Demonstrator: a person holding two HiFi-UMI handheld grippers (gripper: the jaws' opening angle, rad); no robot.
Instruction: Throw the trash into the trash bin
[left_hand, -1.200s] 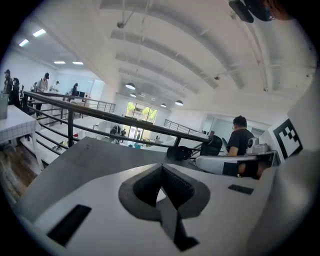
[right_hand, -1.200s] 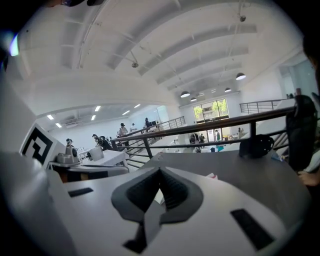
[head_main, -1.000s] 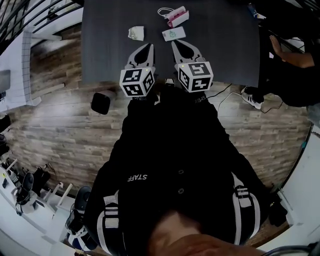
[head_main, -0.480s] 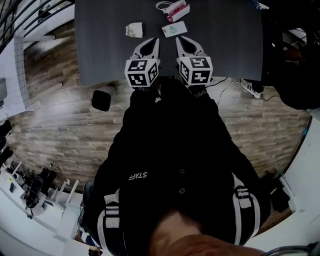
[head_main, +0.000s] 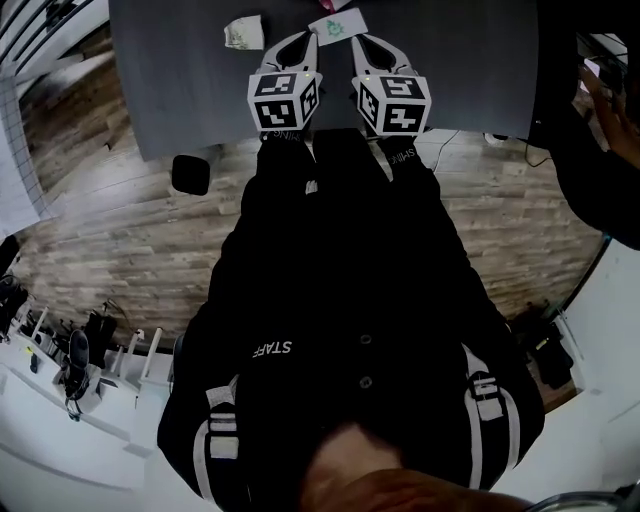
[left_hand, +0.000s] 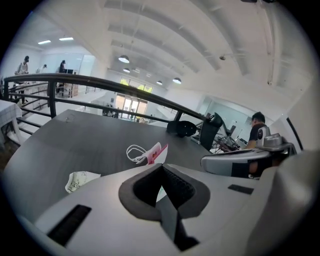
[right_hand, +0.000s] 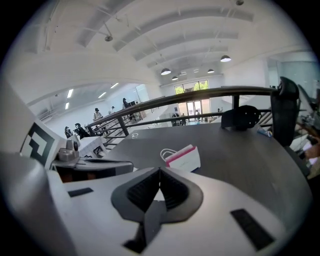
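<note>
A crumpled white paper (head_main: 243, 30) (left_hand: 81, 180) lies on the dark grey table (head_main: 170, 80), just left of my left gripper (head_main: 306, 40). A flat white packet with green print (head_main: 338, 24) lies ahead of the two grippers' tips. Farther back on the table is a small pink-and-white bag with a white cord (left_hand: 156, 152) (right_hand: 183, 157). My left gripper (left_hand: 161, 167) is shut and holds nothing. My right gripper (head_main: 362, 43) (right_hand: 160, 172) is beside it, jaws together and empty. Both hover over the table's near edge.
A black trash bin (head_main: 190, 174) stands on the wood floor below the table's near left corner. Another person's arm (head_main: 608, 100) shows at the right. A black object (left_hand: 182, 128) (right_hand: 240, 118) sits at the table's far end, before a railing (left_hand: 75, 80).
Both grippers moved forward and down over the table's near edge. The paper and packet now sit at the head view's top edge, and the pink bag has left that view.
</note>
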